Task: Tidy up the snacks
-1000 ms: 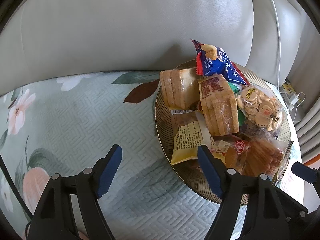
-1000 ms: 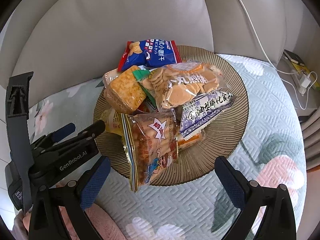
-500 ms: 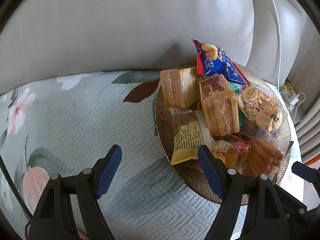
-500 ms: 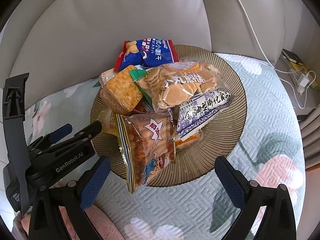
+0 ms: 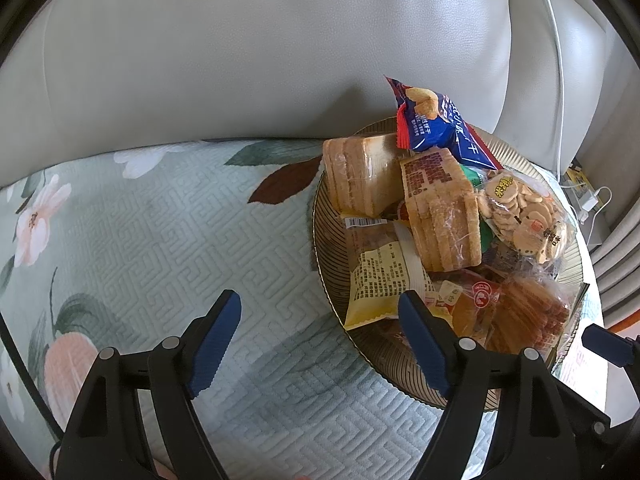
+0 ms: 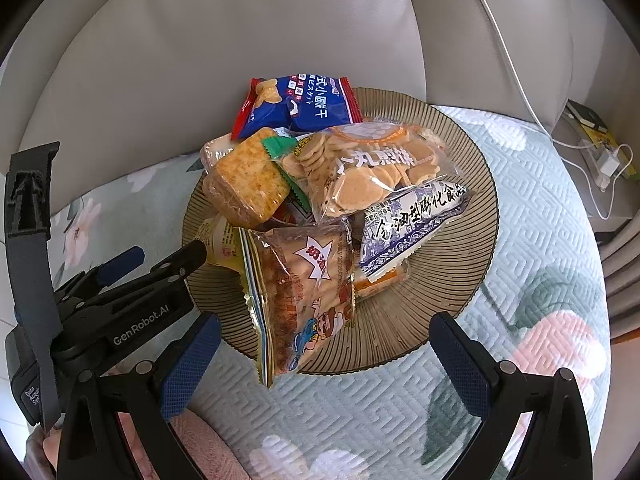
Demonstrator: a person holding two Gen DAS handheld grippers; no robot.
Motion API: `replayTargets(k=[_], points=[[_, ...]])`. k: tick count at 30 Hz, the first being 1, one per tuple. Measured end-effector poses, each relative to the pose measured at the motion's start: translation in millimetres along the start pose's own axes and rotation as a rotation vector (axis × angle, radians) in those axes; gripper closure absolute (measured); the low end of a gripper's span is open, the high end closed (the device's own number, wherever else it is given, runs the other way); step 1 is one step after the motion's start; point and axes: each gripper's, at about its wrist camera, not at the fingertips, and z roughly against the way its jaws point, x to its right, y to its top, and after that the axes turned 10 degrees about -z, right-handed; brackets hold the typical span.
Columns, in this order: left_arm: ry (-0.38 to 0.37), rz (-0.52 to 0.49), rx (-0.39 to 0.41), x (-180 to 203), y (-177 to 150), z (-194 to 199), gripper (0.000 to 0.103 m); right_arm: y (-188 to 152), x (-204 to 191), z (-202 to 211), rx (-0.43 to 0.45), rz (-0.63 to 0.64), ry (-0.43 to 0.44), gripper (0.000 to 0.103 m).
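My left gripper (image 5: pixel 320 340): spread wide, empty, beside the plate (image 5: pixel 320 216).
My right gripper (image 6: pixel 324 360): spread wide, empty, before the cracker bag (image 6: pixel 304 292).

Snacks (image 6: pixel 332 184) on plate (image 6: pixel 452 256) (before backrest (image 6: pixel 240 40))

Before me, a pale grey leather sofa back (image 5: pixel 256 52) fills the upper frame; below spreads a mint quilted floral seat cover (image 5: pixel 160 240). A white cable (image 6: pixel 508 52) hangs upper right.

Glossy plastic snack packets (image 6: pixel 332 176) lie on a ribbed plate (image 6: pixel 452 248) over quilted cloth (image 5: pixel 160 240).
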Motion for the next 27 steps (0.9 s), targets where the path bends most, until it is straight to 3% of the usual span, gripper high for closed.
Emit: replayTargets(k=[27], points=[[0.009, 0.008, -0.009, -2, 0, -3, 0.016, 0, -5, -13, -0.003, 0.013, 0.009, 0.000]])
